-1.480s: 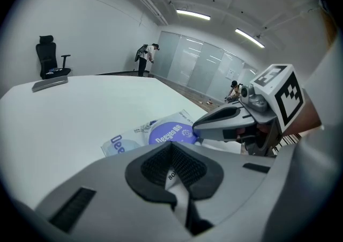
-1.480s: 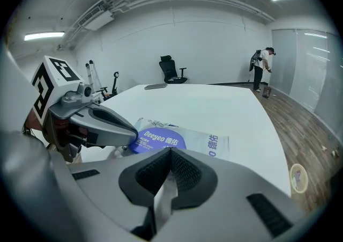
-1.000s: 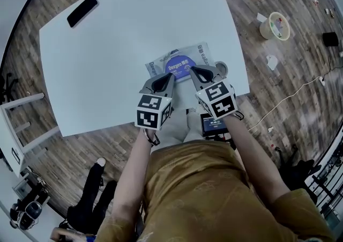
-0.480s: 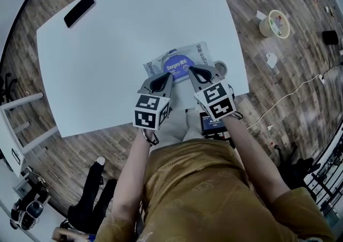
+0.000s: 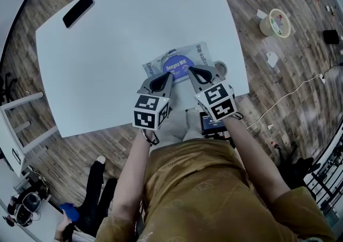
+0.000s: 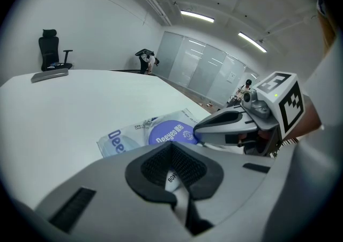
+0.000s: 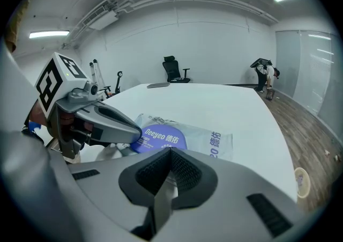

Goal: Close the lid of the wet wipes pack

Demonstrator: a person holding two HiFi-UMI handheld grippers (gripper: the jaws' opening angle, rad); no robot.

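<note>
The wet wipes pack [image 5: 177, 64] lies flat near the white table's front edge, its round purple lid [image 5: 179, 67] lying down flat on the pale wrapper. My left gripper [image 5: 166, 78] is shut, its tip at the pack's near left edge. My right gripper [image 5: 192, 71] is also shut, its tip resting at the lid's near right rim. In the left gripper view the pack [image 6: 140, 132] lies ahead, with the right gripper [image 6: 199, 126] touching the purple lid. The right gripper view shows the pack [image 7: 206, 140] and the left gripper [image 7: 135, 132] at the lid's edge. Neither holds anything.
A dark phone [image 5: 77, 11] lies at the table's [image 5: 123, 31] far left corner. A small grey ring [image 5: 220, 67] sits right of the pack. On the wooden floor to the right are a tape roll [image 5: 275, 24] and a cable [image 5: 289, 99].
Nearly nothing: both grippers stay shut at the pack's near edge, and the view has shifted only slightly.
</note>
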